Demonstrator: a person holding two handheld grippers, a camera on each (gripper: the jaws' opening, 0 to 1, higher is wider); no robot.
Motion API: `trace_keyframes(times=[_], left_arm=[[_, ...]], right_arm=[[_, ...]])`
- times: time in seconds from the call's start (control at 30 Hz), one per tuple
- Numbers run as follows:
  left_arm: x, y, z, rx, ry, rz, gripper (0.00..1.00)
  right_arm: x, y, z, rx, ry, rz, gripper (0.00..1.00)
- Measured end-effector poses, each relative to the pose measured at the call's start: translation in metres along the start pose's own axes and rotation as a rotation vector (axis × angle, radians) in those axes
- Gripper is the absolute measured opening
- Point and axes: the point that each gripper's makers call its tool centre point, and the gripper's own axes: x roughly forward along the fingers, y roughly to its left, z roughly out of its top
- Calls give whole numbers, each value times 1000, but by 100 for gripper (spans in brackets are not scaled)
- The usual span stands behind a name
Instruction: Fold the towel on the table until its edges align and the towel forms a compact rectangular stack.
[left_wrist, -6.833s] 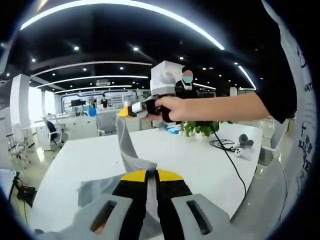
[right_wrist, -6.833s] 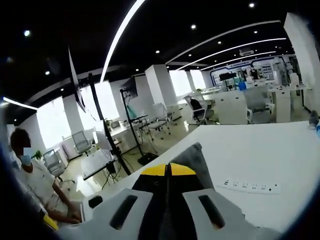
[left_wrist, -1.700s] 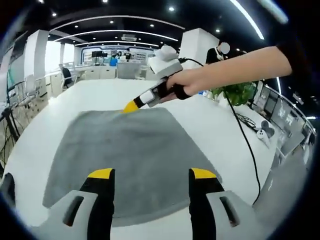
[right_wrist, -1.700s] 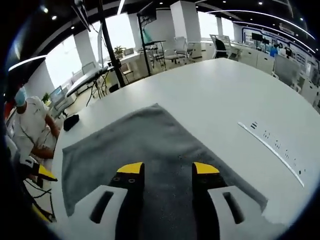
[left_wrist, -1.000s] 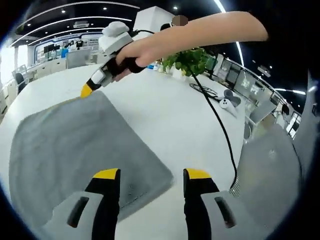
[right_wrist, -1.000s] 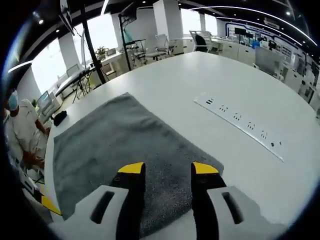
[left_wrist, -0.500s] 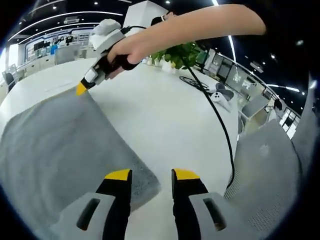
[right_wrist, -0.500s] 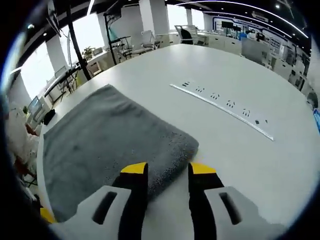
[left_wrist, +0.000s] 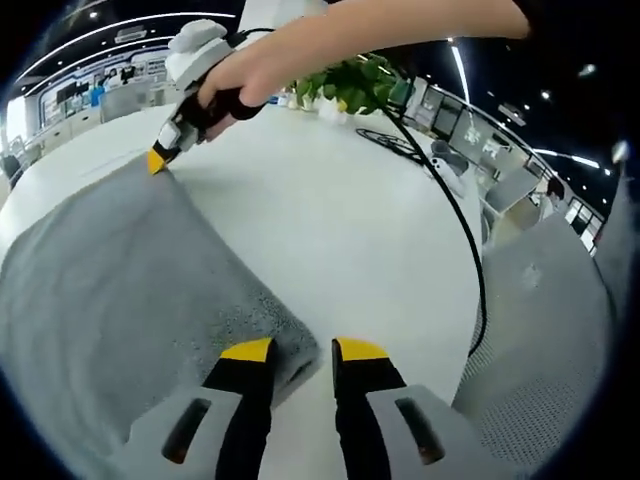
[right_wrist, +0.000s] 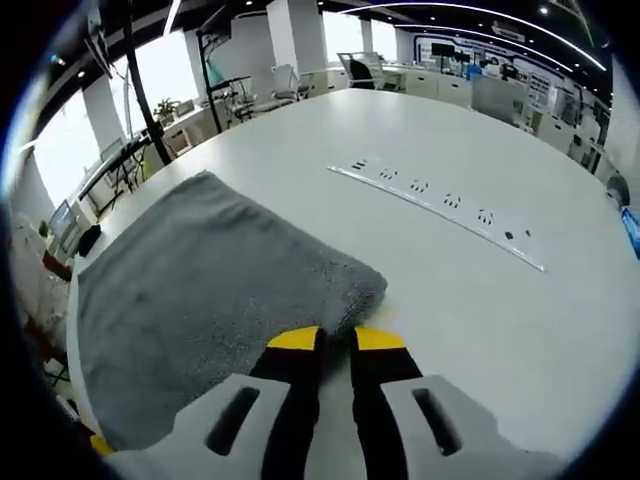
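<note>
A grey towel (left_wrist: 110, 280) lies folded flat on the white table (left_wrist: 330, 220). In the left gripper view its near corner sits between my left gripper's (left_wrist: 304, 350) yellow-tipped jaws, which stand narrowly open with a sliver of table showing beside the cloth. At the towel's far corner a hand holds my right gripper (left_wrist: 160, 160) down on the cloth. In the right gripper view the towel (right_wrist: 200, 290) spreads to the left, and my right gripper (right_wrist: 337, 340) is shut on its rounded corner.
A white power strip (right_wrist: 440, 210) lies on the table beyond the towel. A potted plant (left_wrist: 350, 85), a black cable (left_wrist: 455, 230) and white controllers (left_wrist: 445, 155) sit at the far side. A grey chair (left_wrist: 550, 330) stands by the table's edge.
Both grippers have slid to the towel's corners and narrowed their jaws. The right one has shut on its corner; the left one's jaws have drawn closer around theirs.
</note>
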Motion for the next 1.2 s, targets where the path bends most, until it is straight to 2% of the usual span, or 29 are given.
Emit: trace_keyframes(times=[0.13, 0.33, 0.5, 0.67, 0.83, 1.2], left_arm=[[3, 3, -1, 79, 24, 30, 18], [4, 8, 1, 99, 36, 66, 7], [6, 5, 4, 115, 30, 60, 4], [16, -6, 11, 149, 32, 21, 4], [29, -25, 23, 226, 31, -41, 4], [63, -78, 55, 334, 18, -160, 4]], right_arm=[[1, 0, 0, -13, -2, -5, 3], [1, 0, 1, -48, -5, -16, 0], [-3, -7, 1, -41, -6, -13, 0], [-11, -20, -4, -37, -1, -25, 0], [-26, -42, -17, -21, 10, -48, 0], [-64, -88, -50, 26, 24, -115, 0]])
